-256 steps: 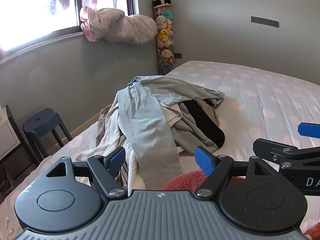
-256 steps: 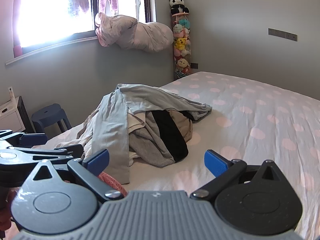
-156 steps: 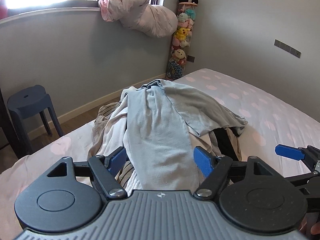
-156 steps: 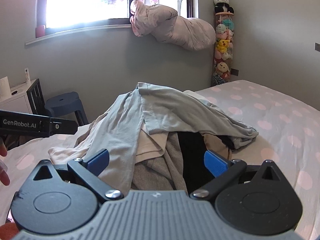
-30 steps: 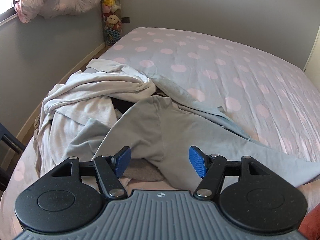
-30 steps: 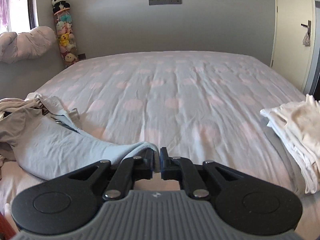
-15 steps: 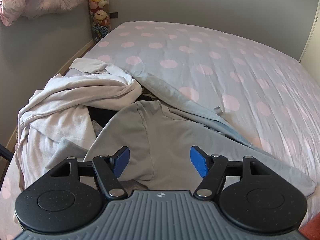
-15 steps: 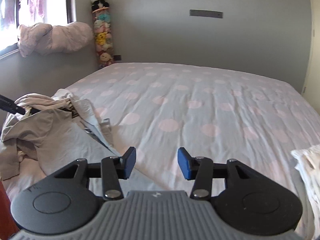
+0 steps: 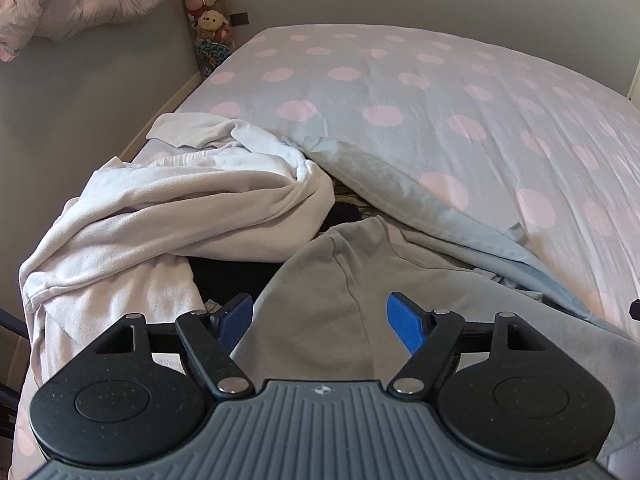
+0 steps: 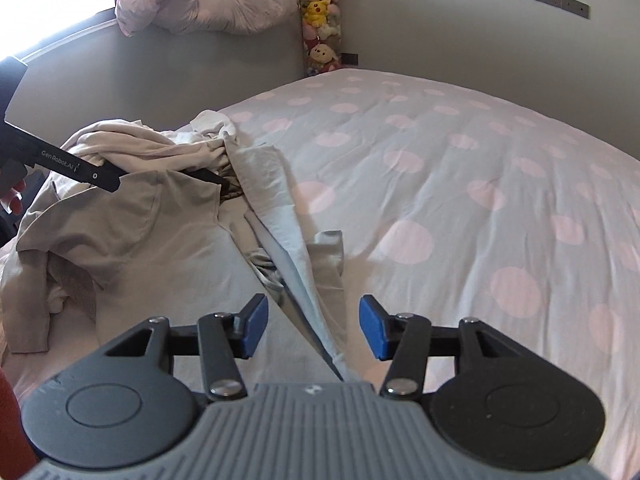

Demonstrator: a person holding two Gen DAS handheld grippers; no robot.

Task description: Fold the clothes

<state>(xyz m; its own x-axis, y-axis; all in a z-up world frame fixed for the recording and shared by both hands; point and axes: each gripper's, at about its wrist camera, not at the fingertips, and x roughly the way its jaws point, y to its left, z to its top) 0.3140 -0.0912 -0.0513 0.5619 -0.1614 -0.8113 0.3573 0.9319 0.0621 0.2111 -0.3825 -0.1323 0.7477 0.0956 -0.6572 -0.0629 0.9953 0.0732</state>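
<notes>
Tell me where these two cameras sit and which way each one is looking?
Left wrist: on the left gripper, looking down along its opening blue fingers at a grey top and white clothes on the bed; nothing is between the fingers.
Right wrist: on the right gripper, jaws opening, over a light blue garment; a fingertip shows at left.
Shared: the bed, the clothes heap, the plush toys; the left gripper shows as a black bar in the right view.

The heaped clothes [image 9: 168, 208] crowd the bed's [image 10: 460, 184] wall-side edge, while its dotted cover beyond lies open for passage.
</notes>
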